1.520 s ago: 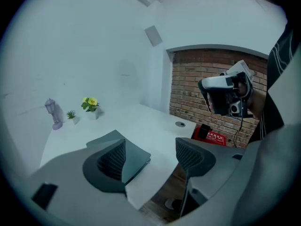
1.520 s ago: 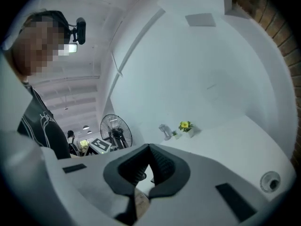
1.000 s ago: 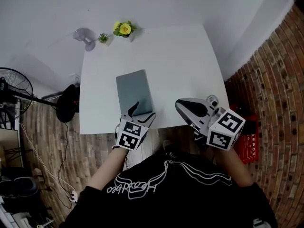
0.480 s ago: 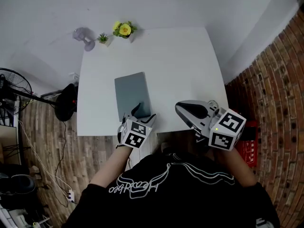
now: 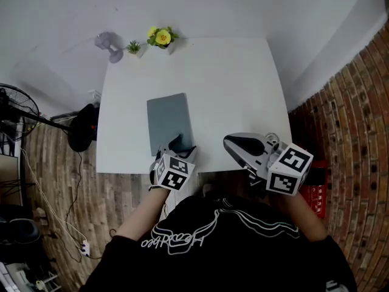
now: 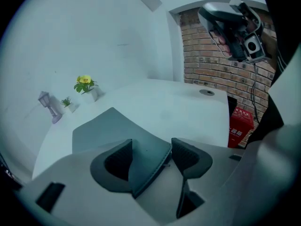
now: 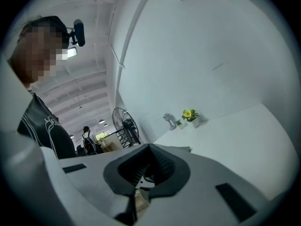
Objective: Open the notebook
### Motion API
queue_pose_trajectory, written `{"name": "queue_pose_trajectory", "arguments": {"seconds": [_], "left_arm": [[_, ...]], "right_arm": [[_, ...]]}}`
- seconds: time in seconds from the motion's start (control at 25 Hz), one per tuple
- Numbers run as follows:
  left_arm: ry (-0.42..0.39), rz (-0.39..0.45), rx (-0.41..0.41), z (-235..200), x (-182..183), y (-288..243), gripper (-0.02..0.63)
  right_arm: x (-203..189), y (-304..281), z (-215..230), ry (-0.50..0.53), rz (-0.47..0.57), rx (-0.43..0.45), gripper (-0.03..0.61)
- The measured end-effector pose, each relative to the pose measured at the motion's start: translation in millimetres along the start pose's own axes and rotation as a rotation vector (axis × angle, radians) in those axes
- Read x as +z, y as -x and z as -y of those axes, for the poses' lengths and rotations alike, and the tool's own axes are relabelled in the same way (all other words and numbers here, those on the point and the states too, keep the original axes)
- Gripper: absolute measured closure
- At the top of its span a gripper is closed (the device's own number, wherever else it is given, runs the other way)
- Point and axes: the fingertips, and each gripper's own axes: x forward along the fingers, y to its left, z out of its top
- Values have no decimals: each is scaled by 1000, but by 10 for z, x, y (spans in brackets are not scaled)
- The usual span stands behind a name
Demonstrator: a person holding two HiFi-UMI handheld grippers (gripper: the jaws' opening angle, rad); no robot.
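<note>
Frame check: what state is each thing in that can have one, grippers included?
notebook: closed, flat on the table.
left gripper: open; its jaws have just been closing, with the notebook's near corner between them, not yet pinched.
right gripper: shut, empty, clear of the notebook.
flower pot: upright.
floor fan: standing; cannot tell whether it is spinning.

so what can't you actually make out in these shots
- head view: the left claw covers the notebook's near corner; the left gripper view shows that corner between its jaws, apart but just now closing, and whether a pad touches it is unclear
- all views: the notebook's pages, under its shut cover
- head view: the grey object beside the flower pot, too small to name
</note>
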Motion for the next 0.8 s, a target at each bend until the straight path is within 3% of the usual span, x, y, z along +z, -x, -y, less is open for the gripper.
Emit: {"name": "queue_pose_trajectory", "arguments": {"seconds": [0.28, 0.8], "left_arm": [[42, 6, -14, 19, 7, 39, 362], [104, 76, -17, 20, 196, 231, 506]], "right_arm": [[-42, -19, 3, 0, -21, 4, 575], [-54, -75, 23, -12, -27, 24, 575]]}}
